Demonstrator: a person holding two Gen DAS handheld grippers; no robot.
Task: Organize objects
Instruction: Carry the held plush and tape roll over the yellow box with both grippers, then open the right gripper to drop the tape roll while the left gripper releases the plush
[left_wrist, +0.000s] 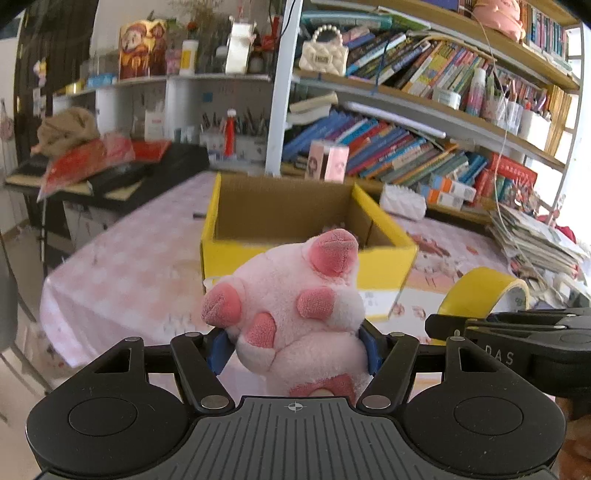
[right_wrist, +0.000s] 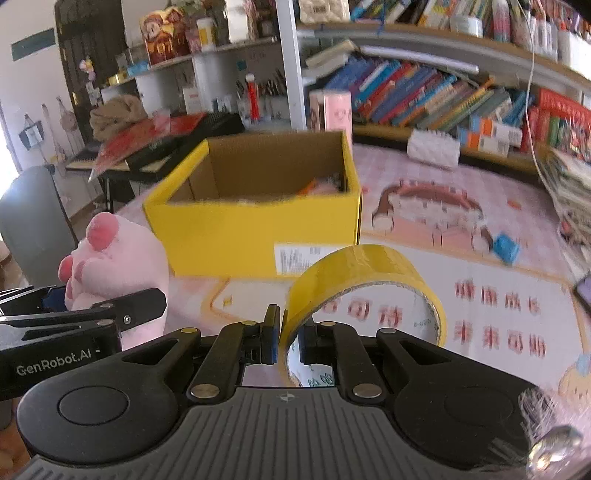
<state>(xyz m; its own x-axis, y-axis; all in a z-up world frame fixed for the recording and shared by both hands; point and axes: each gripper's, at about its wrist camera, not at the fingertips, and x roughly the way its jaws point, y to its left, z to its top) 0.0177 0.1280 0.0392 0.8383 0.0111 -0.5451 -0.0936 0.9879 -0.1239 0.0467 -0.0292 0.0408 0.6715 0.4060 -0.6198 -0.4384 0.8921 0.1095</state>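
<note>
Nearest the left wrist camera, the left gripper (left_wrist: 295, 347) is closed on a pink plush paw (left_wrist: 295, 314). Its blue-padded fingers (left_wrist: 371, 350) press into both sides of the toy's lower part, and the paw's darker pink pads face the camera. The plush is held above the counter (left_wrist: 122, 273), just in front of the near wall of the yellow box (left_wrist: 384, 266).

Nearest the right wrist camera, the right gripper (right_wrist: 286, 338) is closed narrowly on a roll of yellow tape (right_wrist: 354, 273). One of its fingers (right_wrist: 269, 332) sits outside the roll's band and the other sits inside the ring, so the band is pinched between them. The roll stands on edge, and its open core faces right of the camera. The same plush paw (right_wrist: 110, 266) appears at the left of this view, with the left gripper's black body beside it.

Beyond both grippers, the yellow box (right_wrist: 258, 236) stands on the pink patterned counter (right_wrist: 480, 266) with its top open. A white label is on its near wall. Some items lie inside at the far right corner, but they are too blurred to identify. A small blue object (right_wrist: 505, 248) lies on the counter to the right of the box.

Behind the counter, a bookshelf (left_wrist: 424, 103) carries rows of leaning books.
</note>
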